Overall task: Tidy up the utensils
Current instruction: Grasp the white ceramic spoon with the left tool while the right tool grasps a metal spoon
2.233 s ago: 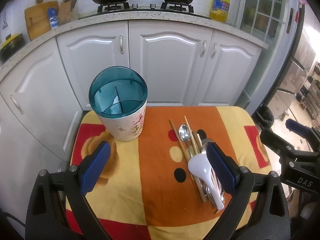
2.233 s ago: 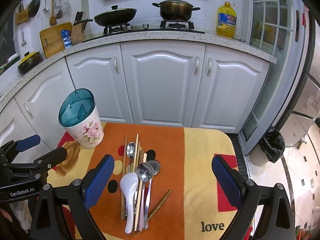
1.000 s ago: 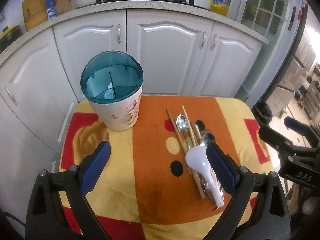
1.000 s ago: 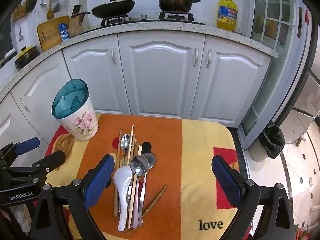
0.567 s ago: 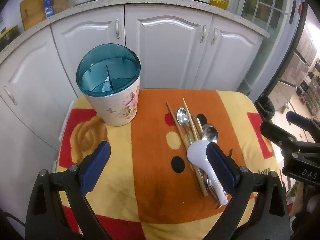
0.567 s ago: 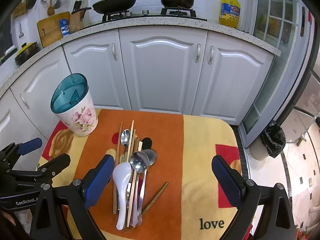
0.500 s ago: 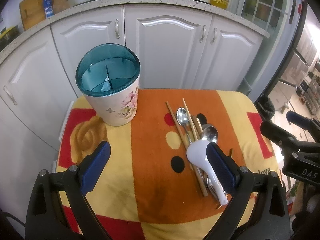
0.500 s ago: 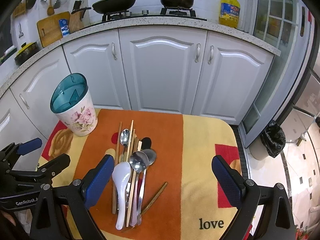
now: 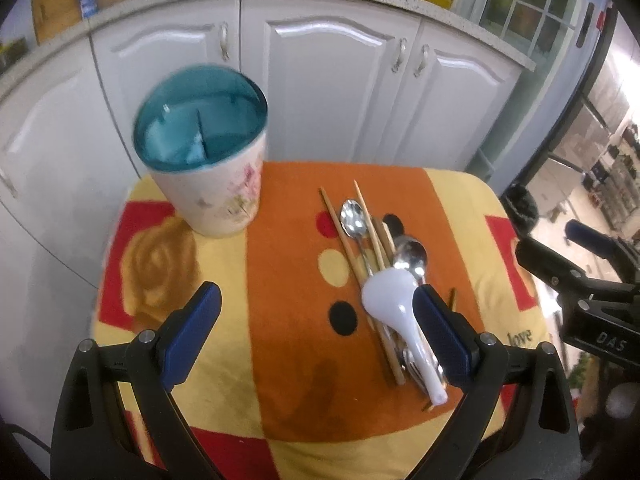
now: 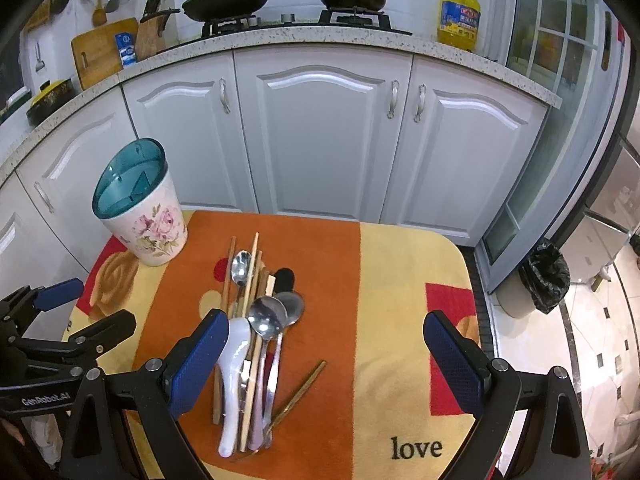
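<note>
Right wrist view: the right gripper [image 10: 326, 350] hovers above the orange-and-yellow cloth [image 10: 400, 280] with its jaws spread wide and nothing between them. The utensil pile [image 10: 256, 320] lies at about 9 o'clock of its centre, beside the left blue pad: a white ceramic spoon [image 10: 234, 364], metal spoons and wooden chopsticks [image 10: 252, 276] lying roughly parallel. The floral utensil holder [image 10: 140, 204] with its teal divided insert stands upright toward 10 o'clock, well apart from the pile. In the left wrist view the left gripper [image 9: 316, 328] is likewise spread and holds nothing; the holder sits at 11 o'clock, the pile at 2 o'clock
</note>
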Action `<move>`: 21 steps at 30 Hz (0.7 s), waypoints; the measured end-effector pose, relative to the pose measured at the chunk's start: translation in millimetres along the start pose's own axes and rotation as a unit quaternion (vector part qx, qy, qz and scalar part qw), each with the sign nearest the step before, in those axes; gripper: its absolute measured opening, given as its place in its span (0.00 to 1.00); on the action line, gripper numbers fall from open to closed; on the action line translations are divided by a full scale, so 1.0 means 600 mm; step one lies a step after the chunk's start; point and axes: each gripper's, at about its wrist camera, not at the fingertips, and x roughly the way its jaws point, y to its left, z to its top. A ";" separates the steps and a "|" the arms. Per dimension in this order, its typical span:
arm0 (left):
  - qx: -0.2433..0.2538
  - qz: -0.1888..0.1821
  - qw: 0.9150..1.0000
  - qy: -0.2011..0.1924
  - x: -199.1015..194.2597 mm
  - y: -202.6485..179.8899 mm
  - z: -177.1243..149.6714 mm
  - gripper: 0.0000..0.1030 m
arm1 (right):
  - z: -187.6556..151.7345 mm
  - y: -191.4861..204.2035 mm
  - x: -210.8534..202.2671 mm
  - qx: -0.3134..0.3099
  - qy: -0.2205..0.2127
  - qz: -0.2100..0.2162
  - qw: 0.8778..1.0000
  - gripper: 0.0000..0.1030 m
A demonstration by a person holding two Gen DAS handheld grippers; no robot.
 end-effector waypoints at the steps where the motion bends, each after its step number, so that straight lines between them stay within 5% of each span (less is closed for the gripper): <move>1: -0.002 -0.011 1.000 0.009 0.006 0.001 -0.002 0.94 | -0.002 -0.003 0.004 0.000 0.002 0.000 1.000 0.94; 6: 0.017 -0.044 0.997 0.057 0.046 -0.013 -0.010 0.70 | -0.017 -0.012 0.025 -0.017 0.019 0.006 1.000 0.90; 12: 0.022 -0.080 0.993 0.087 0.080 -0.037 -0.010 0.70 | -0.028 -0.028 0.056 -0.005 0.037 0.025 0.999 0.83; 21: 0.007 -0.065 0.992 0.106 0.140 -0.073 0.009 0.70 | -0.032 -0.047 0.090 0.011 0.053 0.031 0.998 0.83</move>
